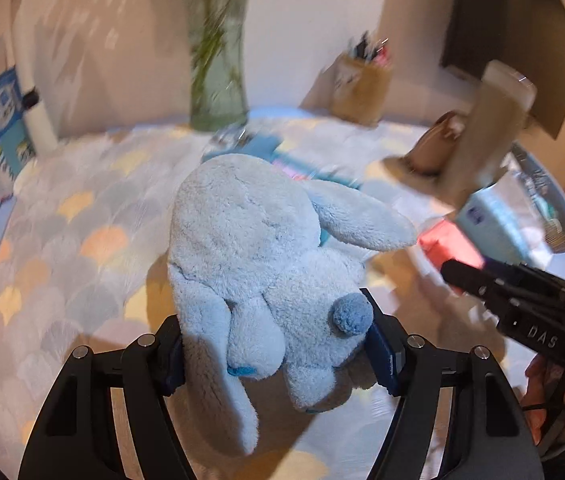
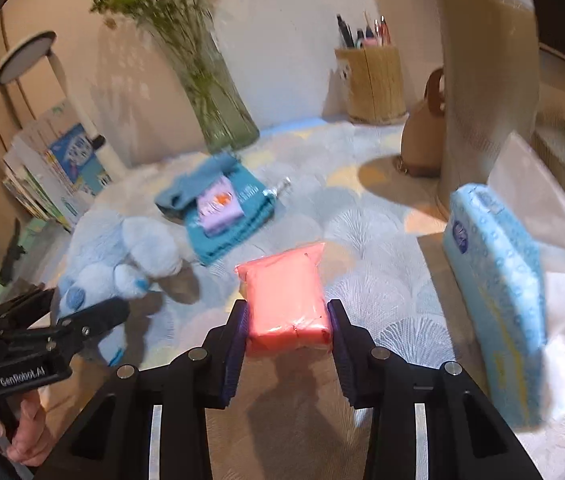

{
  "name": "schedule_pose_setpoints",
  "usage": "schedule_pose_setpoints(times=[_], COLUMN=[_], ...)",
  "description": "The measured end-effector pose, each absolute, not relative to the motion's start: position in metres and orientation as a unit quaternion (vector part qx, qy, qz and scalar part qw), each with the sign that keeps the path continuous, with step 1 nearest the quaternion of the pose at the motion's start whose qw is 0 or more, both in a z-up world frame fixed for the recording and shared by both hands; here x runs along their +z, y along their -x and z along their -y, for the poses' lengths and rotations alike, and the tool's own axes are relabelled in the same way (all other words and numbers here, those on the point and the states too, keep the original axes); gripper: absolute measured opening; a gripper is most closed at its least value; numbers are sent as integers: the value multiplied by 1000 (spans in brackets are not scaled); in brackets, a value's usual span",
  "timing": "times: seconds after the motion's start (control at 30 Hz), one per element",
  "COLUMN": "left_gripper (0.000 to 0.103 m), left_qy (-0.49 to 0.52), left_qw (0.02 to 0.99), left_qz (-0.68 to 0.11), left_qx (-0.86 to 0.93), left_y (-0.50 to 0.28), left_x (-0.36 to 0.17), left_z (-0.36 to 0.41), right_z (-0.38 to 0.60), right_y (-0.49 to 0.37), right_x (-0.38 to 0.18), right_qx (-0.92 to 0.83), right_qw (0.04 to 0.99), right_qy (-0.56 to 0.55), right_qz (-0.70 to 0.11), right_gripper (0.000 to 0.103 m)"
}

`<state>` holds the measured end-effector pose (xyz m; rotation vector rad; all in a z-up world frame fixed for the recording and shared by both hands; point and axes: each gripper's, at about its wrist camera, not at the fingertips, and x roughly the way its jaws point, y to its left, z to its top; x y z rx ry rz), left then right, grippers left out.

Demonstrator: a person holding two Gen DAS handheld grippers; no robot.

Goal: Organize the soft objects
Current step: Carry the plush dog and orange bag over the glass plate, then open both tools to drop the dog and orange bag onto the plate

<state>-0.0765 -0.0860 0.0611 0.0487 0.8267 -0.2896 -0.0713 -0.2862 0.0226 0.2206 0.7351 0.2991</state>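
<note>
Closest to me, my left gripper (image 1: pixel 272 354) is pinched around the blue plush dog (image 1: pixel 266 256), its pads sunk into the fur near the rump and darker tail; the toy hangs just over the patterned tablecloth (image 1: pixel 62 240). It looks light and squashy, so I judge a grip across the thick body safer than an ear or leg, which would flop. My right gripper (image 2: pixel 287 334) is clamped on the pink soft pack (image 2: pixel 284 300), which dents slightly and seems slick in its wrapper. Beyond lie the folded teal towel (image 2: pixel 238 216), the blue tissue pack (image 2: pixel 498 300) and the glass vase (image 2: pixel 218 96).
</note>
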Motion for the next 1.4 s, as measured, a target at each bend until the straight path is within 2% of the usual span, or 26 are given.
schedule_pose_setpoints(times=[0.27,0.4,0.47,0.63,0.83,1.03,1.13,1.23,1.4], left_gripper=[70,70,70,70,70,74,79,79,79], left_qy=[-19,-4,-22,-74,-106,-114,-127,-122,-134], left_qw=[896,865,854,831,836,845,828,820,810], left_qz=[-364,-368,-365,-355,-341,-349,-358,-368,-361], left_qx=[-252,-340,-371,-422,-417,-388,-412,-422,-441], left_y=[78,73,75,77,57,32,28,28,52], left_x=[106,118,121,124,123,110,104,101,103], left_z=[159,223,257,338,416,465,475,471,461], right_z=[347,409,449,516,583,618,631,637,633], right_y=[110,117,126,139,134,121,119,117,126], right_x=[91,104,108,121,116,96,81,68,64], right_qx=[87,24,4,-78,-133,-176,-163,-154,-139], right_qw=[944,931,925,925,908,883,873,861,860], right_qy=[-120,-170,-210,-229,-285,-317,-346,-365,-372], right_qz=[-296,-322,-316,-294,-275,-298,-303,-320,-320], right_gripper=[38,38,38,38,38,38,41,53,53])
